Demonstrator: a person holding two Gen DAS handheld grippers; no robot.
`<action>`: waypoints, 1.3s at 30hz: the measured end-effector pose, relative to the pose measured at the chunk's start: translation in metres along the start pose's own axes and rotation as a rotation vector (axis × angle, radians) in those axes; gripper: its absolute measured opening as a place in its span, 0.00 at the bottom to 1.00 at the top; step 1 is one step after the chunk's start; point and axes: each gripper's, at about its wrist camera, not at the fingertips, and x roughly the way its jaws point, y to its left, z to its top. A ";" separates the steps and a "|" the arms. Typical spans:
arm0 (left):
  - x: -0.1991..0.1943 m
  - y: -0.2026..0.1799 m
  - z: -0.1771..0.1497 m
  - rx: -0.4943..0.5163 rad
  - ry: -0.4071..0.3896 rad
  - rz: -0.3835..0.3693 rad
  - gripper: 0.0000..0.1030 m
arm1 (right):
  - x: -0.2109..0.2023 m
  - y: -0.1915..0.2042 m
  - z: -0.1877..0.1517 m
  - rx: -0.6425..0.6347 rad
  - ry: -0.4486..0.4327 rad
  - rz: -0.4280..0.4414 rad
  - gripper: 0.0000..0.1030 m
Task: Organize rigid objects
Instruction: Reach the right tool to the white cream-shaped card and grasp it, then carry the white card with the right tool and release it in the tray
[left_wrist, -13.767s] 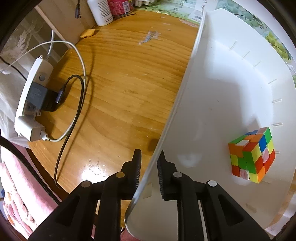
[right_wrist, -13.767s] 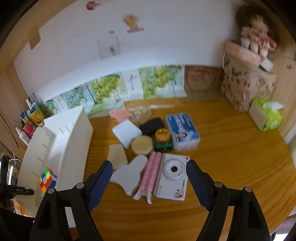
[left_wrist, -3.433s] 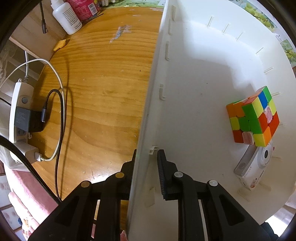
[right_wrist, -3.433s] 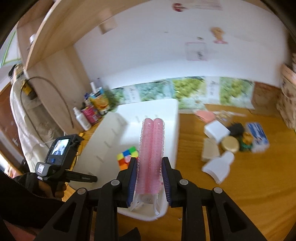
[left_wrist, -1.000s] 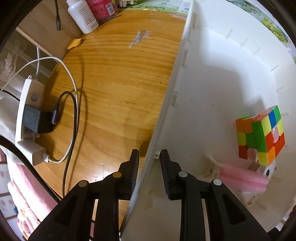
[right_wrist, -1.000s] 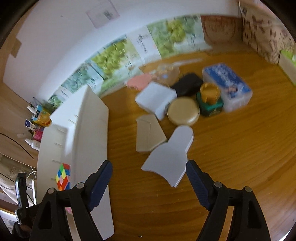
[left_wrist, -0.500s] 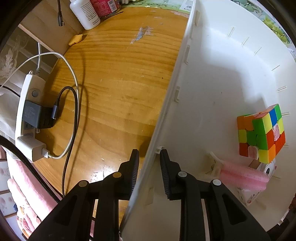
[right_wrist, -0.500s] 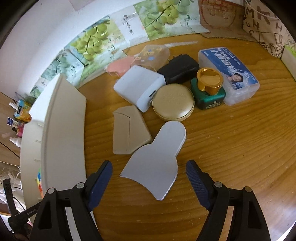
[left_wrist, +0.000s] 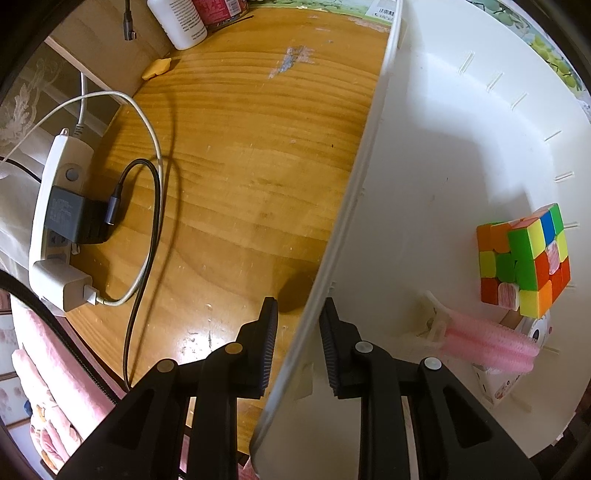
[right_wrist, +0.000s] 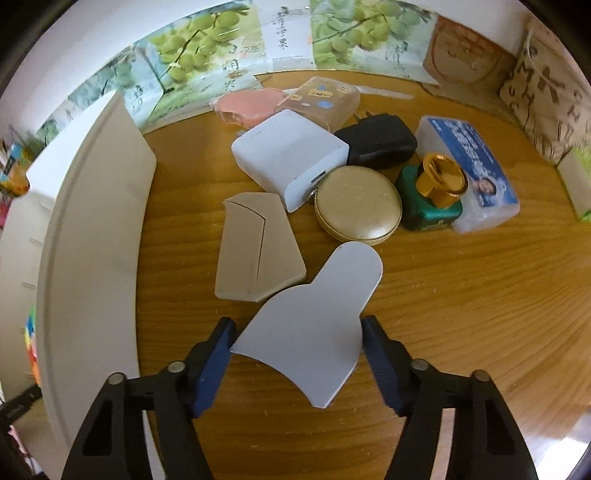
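My left gripper (left_wrist: 298, 325) is shut on the near wall of the white storage bin (left_wrist: 436, 155). Inside the bin lie a colourful puzzle cube (left_wrist: 524, 258), a pink hair roller (left_wrist: 487, 345) and a white instant camera (left_wrist: 532, 332) partly under them. My right gripper (right_wrist: 297, 339) is open, its fingers on either side of a flat pale grey flask-shaped piece (right_wrist: 314, 317) on the wooden table. The bin's outer wall (right_wrist: 92, 236) shows at the left of the right wrist view.
Beyond the grey piece lie a beige envelope case (right_wrist: 255, 247), a white box (right_wrist: 288, 155), a gold round compact (right_wrist: 358, 205), a green bottle with a gold cap (right_wrist: 432, 199), a black adapter (right_wrist: 380, 144) and a blue-labelled plastic box (right_wrist: 469, 170). A power strip (left_wrist: 59, 229) with cables lies left of the bin.
My right gripper has moved down and forward so its open fingers now flank the grey flask-shaped piece. My left gripper still holds the bin wall.
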 end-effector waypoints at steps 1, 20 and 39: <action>0.000 0.000 0.000 0.001 0.000 -0.001 0.25 | 0.000 0.001 0.000 -0.007 0.001 -0.003 0.65; 0.004 -0.005 -0.002 0.041 0.011 -0.026 0.23 | -0.017 -0.010 -0.043 0.046 0.077 0.047 0.65; 0.002 -0.006 0.012 0.163 0.015 -0.065 0.23 | -0.061 -0.036 -0.125 0.280 0.091 0.225 0.64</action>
